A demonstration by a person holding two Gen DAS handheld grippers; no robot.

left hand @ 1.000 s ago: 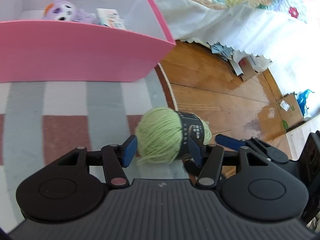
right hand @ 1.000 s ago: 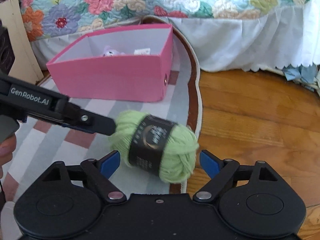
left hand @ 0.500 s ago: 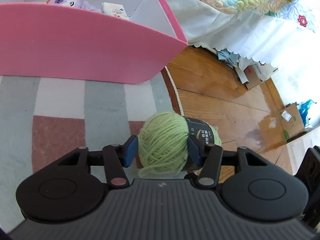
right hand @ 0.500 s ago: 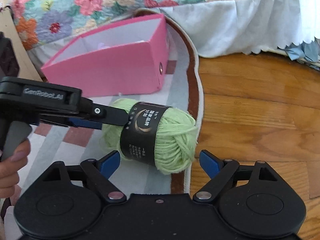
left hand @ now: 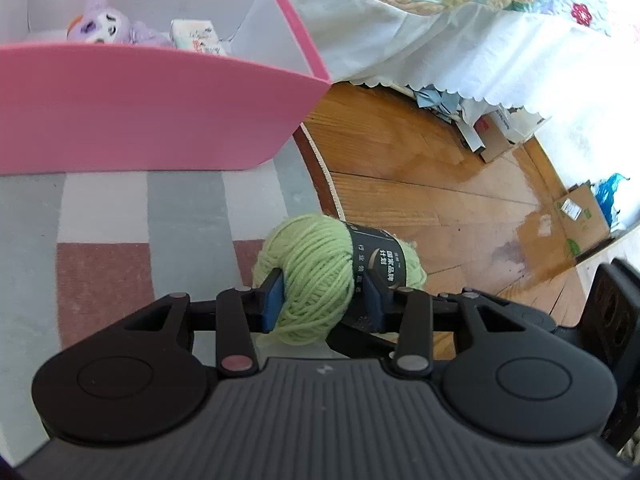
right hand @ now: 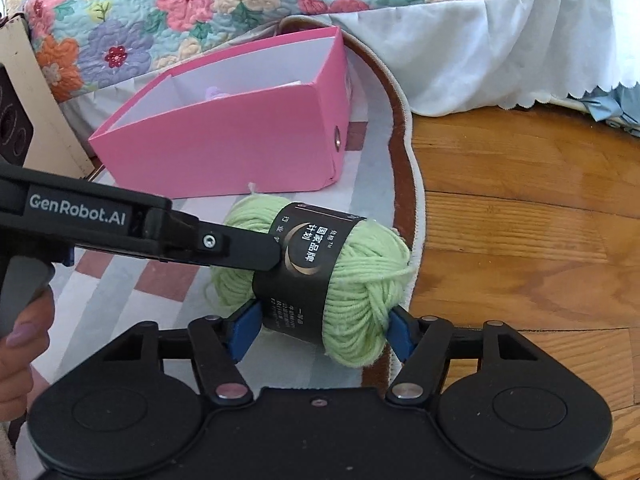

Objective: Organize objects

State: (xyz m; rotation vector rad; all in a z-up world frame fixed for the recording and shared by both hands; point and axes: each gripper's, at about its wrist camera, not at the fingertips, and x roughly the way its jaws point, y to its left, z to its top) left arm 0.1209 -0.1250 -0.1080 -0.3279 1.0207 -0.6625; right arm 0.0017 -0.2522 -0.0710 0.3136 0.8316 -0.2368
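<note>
A light green yarn ball point(left hand: 320, 264) with a black paper band hangs just above the rug's edge. My left gripper point(left hand: 323, 302) is closing, and its blue pads squeeze the ball's green end. In the right wrist view the same yarn ball point(right hand: 360, 280) sits between the pads of my right gripper point(right hand: 320, 332), which is closing too. One pad touches the band, the other the green end. One of the left gripper's fingers point(right hand: 224, 246) reaches in from the left onto the band. The pink box point(left hand: 160, 112) stands behind, open on top.
Inside the box lie a purple plush toy point(left hand: 104, 24) and a small white packet point(left hand: 196, 36). The striped rug point(left hand: 120, 216) meets the wooden floor point(right hand: 520, 216) on the right. A bed with a white skirt point(right hand: 480, 40) stands behind. Cardboard point(left hand: 580, 220) lies far right. A hand point(right hand: 16, 344) holds the left gripper.
Both grippers have narrowed onto the yarn ball: the left pads now dent its green end, and the right pads have come in from wide apart to touch both sides.
</note>
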